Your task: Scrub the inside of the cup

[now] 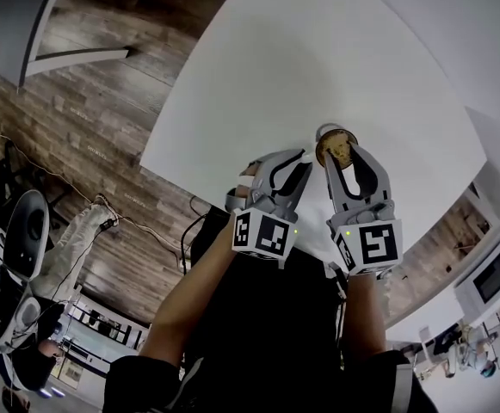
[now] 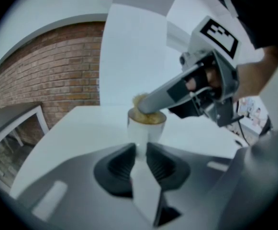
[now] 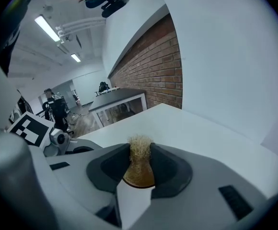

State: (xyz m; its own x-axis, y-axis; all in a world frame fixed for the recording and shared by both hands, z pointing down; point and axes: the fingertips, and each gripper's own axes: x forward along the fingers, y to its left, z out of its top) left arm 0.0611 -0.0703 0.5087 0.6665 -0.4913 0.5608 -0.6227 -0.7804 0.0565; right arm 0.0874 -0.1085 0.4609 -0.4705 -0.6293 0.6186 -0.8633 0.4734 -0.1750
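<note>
White cup (image 2: 147, 130) in left tongs' (image 2: 139, 150) grip; scrubber (image 3: 139, 169) in right tongs' (image 3: 141, 152) grip, inside rim (image 2: 147, 124)

White table beneath the fingers

The white table (image 1: 318, 67) lies below and ahead of the fingers (image 2: 115, 164) of the left gripper (image 2: 139, 146), its matte top running past the fingertips to a straight far edge. Whether the cup (image 2: 146, 132) between those fingers rests on it cannot be told.

Bright, even light from ceiling strip lights (image 3: 47, 28); the white table (image 1: 318, 76) glares softly, frame edges bend and darken, near foregrounds blur.
</note>
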